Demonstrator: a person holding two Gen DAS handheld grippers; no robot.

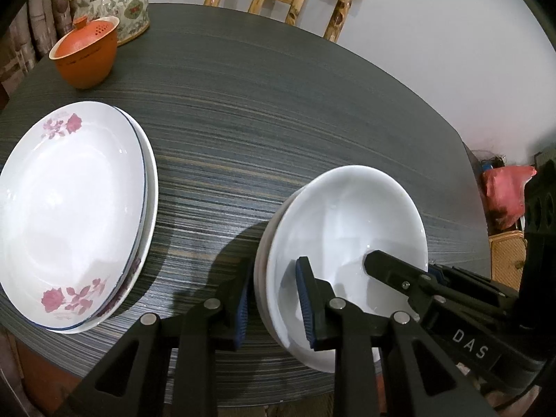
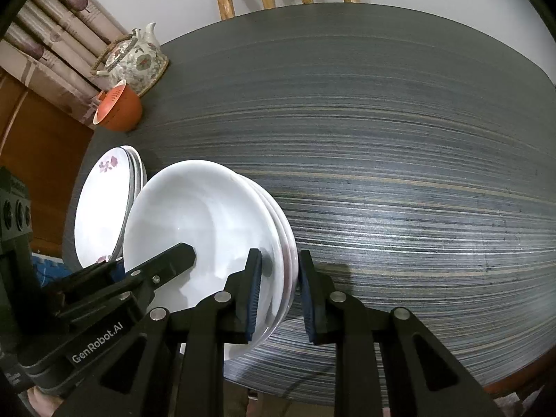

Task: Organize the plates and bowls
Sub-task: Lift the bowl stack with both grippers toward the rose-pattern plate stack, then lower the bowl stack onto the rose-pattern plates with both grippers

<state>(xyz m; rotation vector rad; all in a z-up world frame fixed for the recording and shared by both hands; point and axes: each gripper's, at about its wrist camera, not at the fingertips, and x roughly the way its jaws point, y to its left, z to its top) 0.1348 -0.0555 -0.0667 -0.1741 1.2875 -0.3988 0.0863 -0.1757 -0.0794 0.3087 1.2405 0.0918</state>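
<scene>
Left tongs (image 1: 274,307) and right tongs (image 2: 279,299): matte black plastic linkage arms with triangular cut-outs, silver round pivot pins, and dark blue ribbed pads (image 2: 253,299) on the fingertips. White lettering "DAS" and "GenRobot.AI" marks the bodies.

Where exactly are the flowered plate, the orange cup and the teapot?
flowered plate (image 1: 69,215), left wrist view, on its white centre.
orange cup (image 1: 87,59), left wrist view, on its outer wall.
teapot (image 2: 139,60), right wrist view, on its patterned body.
</scene>
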